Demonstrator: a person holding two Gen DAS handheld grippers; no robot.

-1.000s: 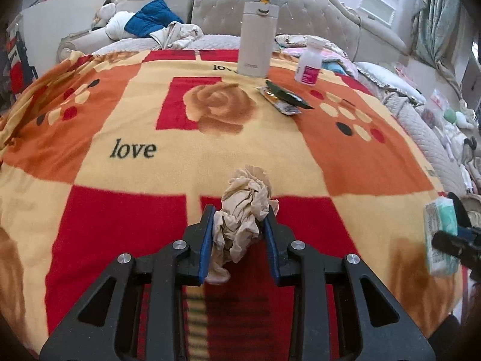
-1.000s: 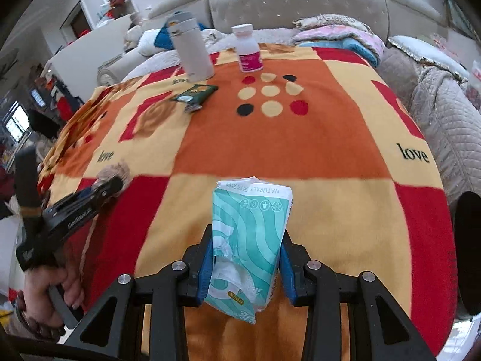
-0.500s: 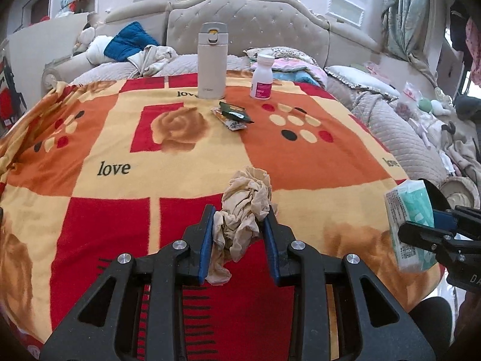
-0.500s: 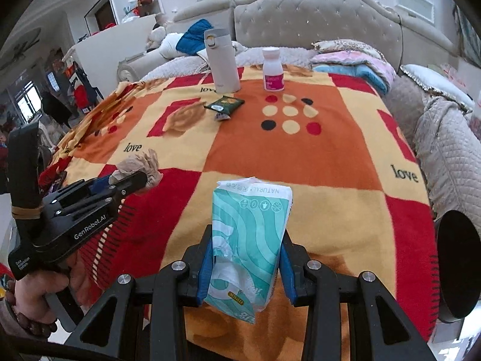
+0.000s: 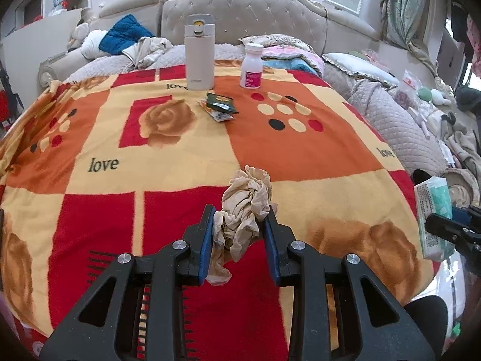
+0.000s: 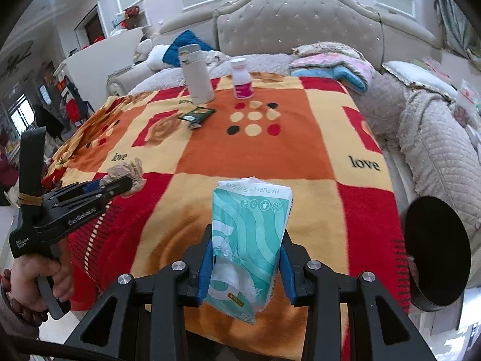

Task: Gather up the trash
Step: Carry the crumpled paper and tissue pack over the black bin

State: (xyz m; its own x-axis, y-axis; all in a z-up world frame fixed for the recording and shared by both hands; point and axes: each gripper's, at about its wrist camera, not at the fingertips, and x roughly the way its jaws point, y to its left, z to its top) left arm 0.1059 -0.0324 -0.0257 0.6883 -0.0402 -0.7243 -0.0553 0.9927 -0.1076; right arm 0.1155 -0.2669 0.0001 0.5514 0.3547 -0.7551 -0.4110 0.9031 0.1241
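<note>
Both raised off the blanket: left gripper clamps crumpled paper, right gripper tissue pack.

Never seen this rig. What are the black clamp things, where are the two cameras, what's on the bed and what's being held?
There is no robot arm here. A person holds a handheld two-finger gripper in each hand, and each gripper carries a fisheye camera looking forward along its fingers.

The left wrist view shows the left gripper shut on a crumpled tissue. The right wrist view shows the right gripper shut on a teal tissue pack. Each gripper also appears at the edge of the other's view.

Both are lifted over a patterned blanket on a bed. At its far end stand a white thermos and a pill bottle, with dark wrappers lying in front of them. A black bin sits by the bed's right side.
</note>
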